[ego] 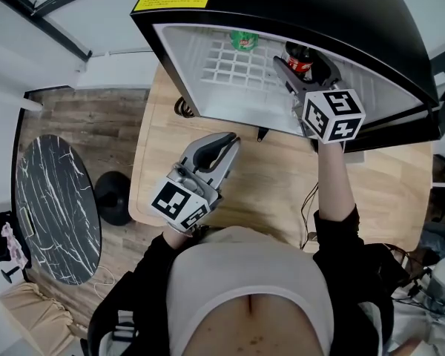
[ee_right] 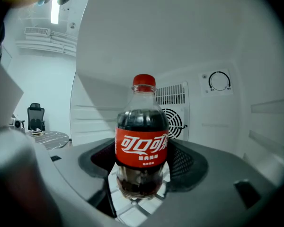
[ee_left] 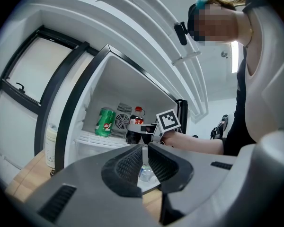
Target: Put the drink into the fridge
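One arm (ego: pixel 332 188) outstretched, right hand-held gripper (ego: pixel 295 70) gripping bottle (ee_right: pixel 141 141).

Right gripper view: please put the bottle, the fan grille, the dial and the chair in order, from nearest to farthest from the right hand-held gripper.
1. Bottle: between the jaws, at the centre.
2. Fan grille and dial: both on the back wall, right of the bottle; too close to call.
3. Chair: far left, out in the room.
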Demonstrator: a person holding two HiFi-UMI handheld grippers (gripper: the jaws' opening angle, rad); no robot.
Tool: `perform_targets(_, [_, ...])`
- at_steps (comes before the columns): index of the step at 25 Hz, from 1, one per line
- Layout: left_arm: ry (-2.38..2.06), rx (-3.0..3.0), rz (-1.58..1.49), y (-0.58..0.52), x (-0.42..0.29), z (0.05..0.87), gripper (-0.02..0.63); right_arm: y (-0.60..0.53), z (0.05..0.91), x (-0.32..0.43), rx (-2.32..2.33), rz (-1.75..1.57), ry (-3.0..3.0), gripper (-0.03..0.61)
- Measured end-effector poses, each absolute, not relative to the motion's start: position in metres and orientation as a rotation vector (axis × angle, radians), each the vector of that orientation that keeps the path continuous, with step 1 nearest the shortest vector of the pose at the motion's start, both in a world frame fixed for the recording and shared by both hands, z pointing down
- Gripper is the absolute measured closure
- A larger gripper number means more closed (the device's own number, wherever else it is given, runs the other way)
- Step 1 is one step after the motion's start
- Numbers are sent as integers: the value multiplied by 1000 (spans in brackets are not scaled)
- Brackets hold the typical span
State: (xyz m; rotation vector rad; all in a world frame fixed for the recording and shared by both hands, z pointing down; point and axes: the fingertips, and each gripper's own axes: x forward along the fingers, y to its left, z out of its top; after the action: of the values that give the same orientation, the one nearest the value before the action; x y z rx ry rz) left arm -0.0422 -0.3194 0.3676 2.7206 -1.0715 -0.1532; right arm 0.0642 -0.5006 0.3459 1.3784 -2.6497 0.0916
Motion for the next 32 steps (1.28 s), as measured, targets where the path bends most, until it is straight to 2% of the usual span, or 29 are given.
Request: perform_targets(32, [-1060, 2740, -156, -312, -39, 363, 573, -485, 347, 73, 1405, 95, -2648, 252])
